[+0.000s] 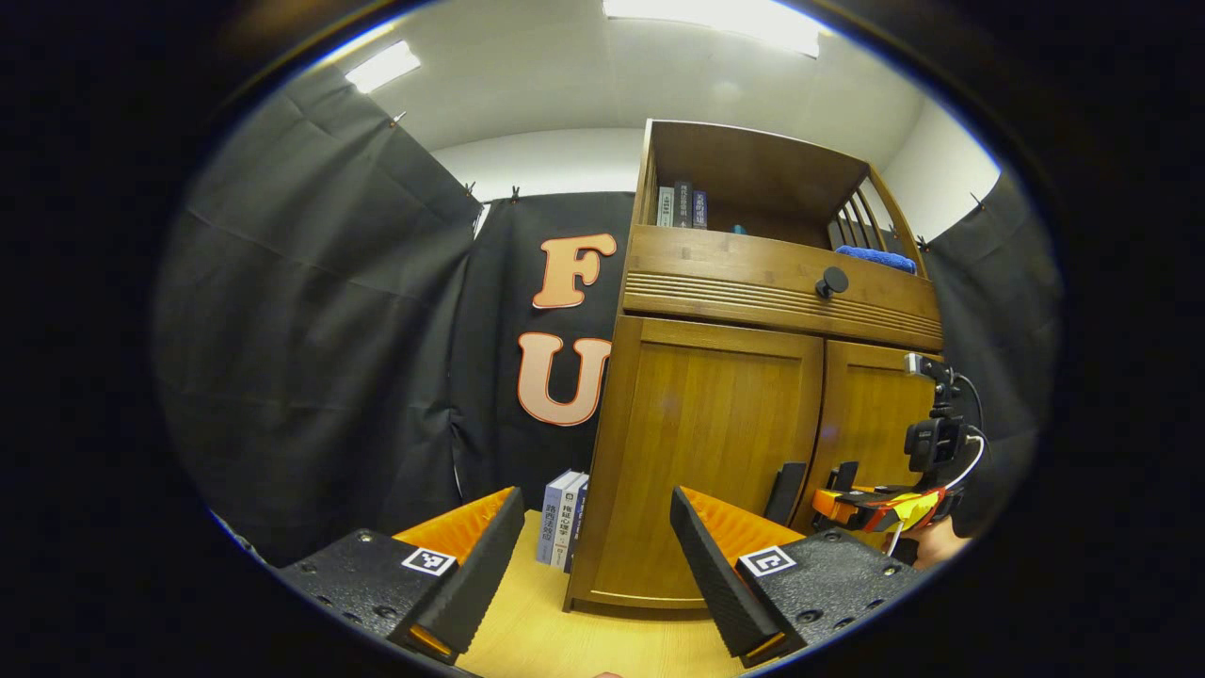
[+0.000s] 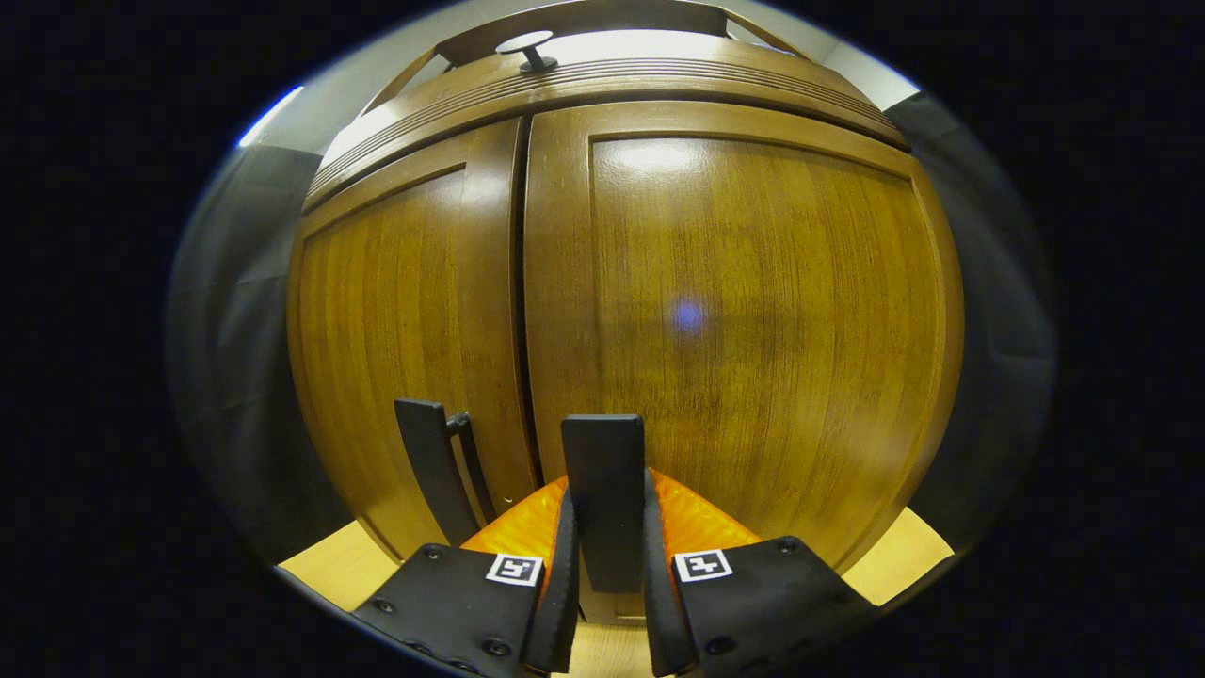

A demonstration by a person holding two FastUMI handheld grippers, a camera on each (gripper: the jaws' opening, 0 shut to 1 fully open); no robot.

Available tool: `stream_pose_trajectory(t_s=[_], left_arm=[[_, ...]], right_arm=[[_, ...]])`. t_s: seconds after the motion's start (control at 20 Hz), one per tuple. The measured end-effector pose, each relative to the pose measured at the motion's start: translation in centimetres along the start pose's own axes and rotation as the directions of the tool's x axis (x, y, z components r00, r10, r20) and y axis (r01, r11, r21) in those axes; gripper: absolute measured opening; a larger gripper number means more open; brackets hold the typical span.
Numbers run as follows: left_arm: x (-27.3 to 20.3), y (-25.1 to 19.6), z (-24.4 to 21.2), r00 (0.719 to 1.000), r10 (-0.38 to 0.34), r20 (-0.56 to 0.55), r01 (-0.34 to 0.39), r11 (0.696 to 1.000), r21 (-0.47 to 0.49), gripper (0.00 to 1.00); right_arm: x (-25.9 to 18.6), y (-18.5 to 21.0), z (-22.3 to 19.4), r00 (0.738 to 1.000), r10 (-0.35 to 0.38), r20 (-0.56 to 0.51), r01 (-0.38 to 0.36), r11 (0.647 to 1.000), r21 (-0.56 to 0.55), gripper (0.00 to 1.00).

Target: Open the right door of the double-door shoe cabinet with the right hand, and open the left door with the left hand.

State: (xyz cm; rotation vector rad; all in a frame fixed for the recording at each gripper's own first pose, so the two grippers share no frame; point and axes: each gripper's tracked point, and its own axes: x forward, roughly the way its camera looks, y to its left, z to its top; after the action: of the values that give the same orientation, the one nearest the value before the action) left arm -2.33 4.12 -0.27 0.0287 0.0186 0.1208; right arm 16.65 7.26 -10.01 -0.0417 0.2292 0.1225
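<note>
- The shoe cabinet (image 1: 753, 395) is brown wood and stands on a light wooden desk (image 1: 602, 640).
- Both doors of the shoe cabinet are closed. The left door (image 1: 701, 443) and the right door (image 1: 875, 424) meet at a thin dark line down the middle.
- In the right gripper view, the right door (image 2: 753, 320) is very close and the left door (image 2: 395, 330) is next to it.
- Each door has a flat black handle low down, next to the middle line. The right handle (image 2: 602, 480) and the left handle (image 2: 428, 476) stand up straight.
- The right hand-held gripper (image 2: 607, 565) has its two fingers closed on the right handle, one finger on each side, pressing it.
- In the left gripper view, the right hand-held gripper (image 1: 871, 508) is orange and black, low at the front of the shoe cabinet, by the handles.
- The left hand-held gripper (image 1: 598, 556) has its fingers wide apart and holds nothing. It is in front of the shoe cabinet's left corner, not touching it.
- A drawer (image 1: 781, 282) with a round black knob (image 1: 832, 281) sits above the doors.
- An open shelf on top of the shoe cabinet holds some books (image 1: 682, 207) and a blue cloth (image 1: 875, 257).
- More books (image 1: 563, 518) stand on the desk, just beside the shoe cabinet's left side.
</note>
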Motion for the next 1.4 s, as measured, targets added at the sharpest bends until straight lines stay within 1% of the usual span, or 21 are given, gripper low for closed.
stream_pose_trajectory(t_s=[0.15, 0.2, 0.25, 0.3, 0.35, 0.4, 0.45, 0.5, 0.55, 0.65, 0.7, 0.75, 0.8, 0.85, 0.9, 0.95, 1.0, 1.15, 1.2, 1.35, 1.4], left_arm=[[-0.2, -0.1, -0.1, 1.0, -0.003, -0.007, 0.003, 1.0, 0.017, 0.98], [-0.2, -0.1, -0.1, 1.0, -0.003, -0.009, 0.003, 1.0, 0.021, 0.94], [-0.3, -0.2, -0.1, 1.0, -0.007, -0.011, 0.007, 1.0, 0.022, 0.91], [-0.4, -0.3, -0.1, 1.0, -0.013, -0.012, 0.013, 1.0, 0.02, 0.94], [-0.6, -0.4, -0.2, 1.0, -0.019, -0.012, 0.019, 1.0, 0.02, 0.98], [-0.6, -0.5, -0.2, 1.0, -0.024, -0.011, 0.024, 0.999, 0.023, 0.94], [-0.7, -0.6, -0.2, 1.0, -0.028, -0.012, 0.028, 0.999, 0.029, 0.94], [-0.7, -0.7, -0.4, 0.999, -0.031, -0.015, 0.032, 0.999, 0.035, 0.94], [-0.9, -0.9, -0.6, 0.999, -0.037, -0.017, 0.038, 0.999, 0.038, 0.94], [-0.9, -1.4, -0.7, 0.998, -0.054, -0.018, 0.054, 0.998, 0.028, 0.94], [-0.7, -1.8, -0.7, 0.998, -0.063, -0.018, 0.063, 0.998, 0.022, 0.91], [-0.8, -2.0, -0.7, 0.997, -0.071, -0.019, 0.071, 0.997, 0.019, 0.94], [-0.8, -2.2, -0.8, 0.997, -0.075, -0.02, 0.076, 0.997, 0.02, 0.94], [-0.7, -2.3, -0.8, 0.997, -0.081, -0.019, 0.081, 0.996, 0.023, 0.94], [-0.6, -2.5, -0.7, 0.996, -0.087, -0.017, 0.087, 0.996, 0.025, 0.98], [-0.6, -2.7, -0.7, 0.996, -0.091, -0.014, 0.092, 0.995, 0.028, 0.94], [-0.5, -2.9, -0.7, 0.995, -0.096, -0.011, 0.096, 0.995, 0.03, 0.98], [-0.3, -3.5, -0.9, 0.992, -0.122, -0.014, 0.122, 0.992, 0.026, 0.98], [-0.1, -3.8, -1.0, 0.991, -0.13, -0.017, 0.13, 0.991, 0.026, 0.94], [0.2, -4.6, -1.3, 0.987, -0.158, -0.023, 0.159, 0.987, 0.027, 0.98], [0.3, -5.0, -1.5, 0.986, -0.167, -0.022, 0.168, 0.985, 0.026, 0.95]], right_arm=[[-0.4, 0.1, 0.1, 1.0, 0.018, -0.013, -0.018, 1.0, 0.015, 0.38], [-0.8, 0.2, 0.1, 0.999, 0.029, -0.02, -0.029, 0.999, 0.02, 0.33], [-1.1, 0.2, 0.1, 0.999, 0.04, -0.028, -0.039, 0.999, 0.022, 0.38], [-1.6, 0.2, 0.1, 0.998, 0.048, -0.033, -0.047, 0.999, 0.022, 0.33], [-2.2, 0.2, 0.0, 0.998, 0.056, -0.036, -0.055, 0.998, 0.019, 0.38], [-2.7, 0.2, -0.2, 0.997, 0.062, -0.037, -0.062, 0.998, 0.015, 0.33], [-3.2, 0.0, -0.3, 0.997, 0.067, -0.037, -0.067, 0.998, 0.009, 0.37], [-3.8, 0.0, -0.4, 0.997, 0.072, -0.033, -0.072, 0.997, 0.003, 0.33], [-4.3, -0.2, -0.4, 0.997, 0.075, -0.032, -0.075, 0.997, 0.002, 0.38], [-5.1, -0.2, -0.6, 0.996, 0.083, -0.031, -0.083, 0.996, 0.009, 0.38], [-5.5, -0.3, -0.6, 0.996, 0.088, -0.029, -0.088, 0.996, 0.012, 0.38], [-5.9, -0.4, -0.7, 0.995, 0.094, -0.027, -0.093, 0.996, 0.014, 0.38], [-6.4, -0.5, -0.7, 0.995, 0.099, -0.024, -0.099, 0.995, 0.012, 0.33], [-6.8, -0.6, -0.8, 0.994, 0.107, -0.017, -0.107, 0.994, 0.006, 0.38], [-7.2, -0.8, -0.7, 0.994, 0.113, -0.006, -0.113, 0.994, 0.0, 0.38], [-7.6, -1.0, -0.8, 0.993, 0.117, -0.002, -0.117, 0.993, 0.002, 0.38], [-8.2, -1.1, -0.7, 0.993, 0.119, 0.0, -0.119, 0.993, 0.006, 0.4], [-9.6, -1.7, -0.9, 0.993, 0.118, -0.001, -0.118, 0.993, 0.014, 0.37], [-10.0, -2.0, -1.0, 0.993, 0.118, -0.002, -0.118, 0.993, 0.013, 0.37], [-11.1, -2.7, -1.2, 0.993, 0.118, -0.001, -0.118, 0.993, 0.021, 0.37], [-11.4, -3.0, -1.2, 0.993, 0.115, 0.001, -0.115, 0.993, 0.024, 0.37]])
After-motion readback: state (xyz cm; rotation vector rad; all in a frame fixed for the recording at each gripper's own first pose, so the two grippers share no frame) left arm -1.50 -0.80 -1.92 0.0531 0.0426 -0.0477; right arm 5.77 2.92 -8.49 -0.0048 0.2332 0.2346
